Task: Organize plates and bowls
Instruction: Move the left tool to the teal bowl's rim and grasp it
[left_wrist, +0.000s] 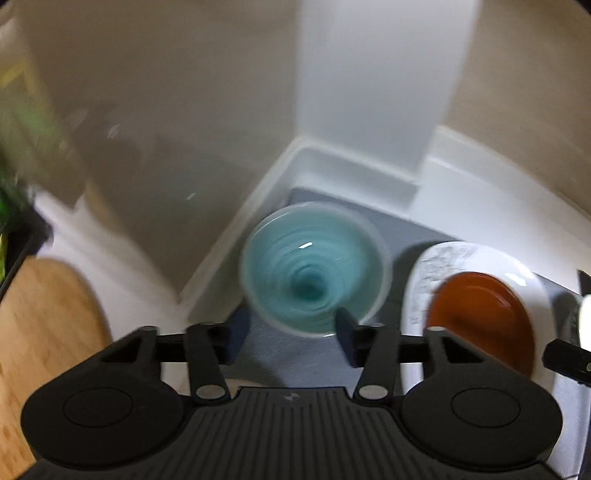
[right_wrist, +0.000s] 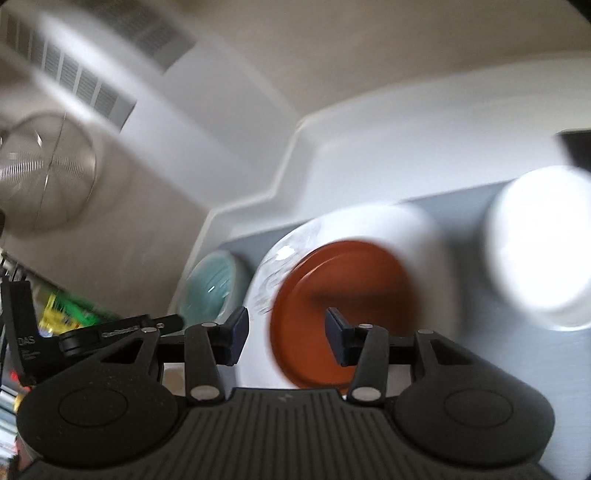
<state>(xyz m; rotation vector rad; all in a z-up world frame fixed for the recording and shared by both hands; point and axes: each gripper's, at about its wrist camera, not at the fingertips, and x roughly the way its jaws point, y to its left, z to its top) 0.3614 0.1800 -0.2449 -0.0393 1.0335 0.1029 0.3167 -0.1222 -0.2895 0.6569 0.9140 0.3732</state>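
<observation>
**Left wrist view: both grippers hovering open over the dishes**

The left wrist view is showing the left gripper (left_wrist: 288, 338) hanging partly open above a teal bowl (left_wrist: 314, 269), its pads gripping nothing. The bowl is sitting on a grey mat (left_wrist: 417, 229) in the corner of a white counter (left_wrist: 480, 177). Just beside it, a white plate (left_wrist: 480, 258) is carrying a brown plate (left_wrist: 480, 317). A wooden board (left_wrist: 44, 314) is lying well apart at the left.

The right wrist view is showing the right gripper (right_wrist: 286, 334) partly open and empty, poised over the brown plate (right_wrist: 343, 306). A white bowl (right_wrist: 539, 243) is standing near the plates, and a wire strainer (right_wrist: 48, 173) is hanging on the wall. Both pictures are blurred.
</observation>
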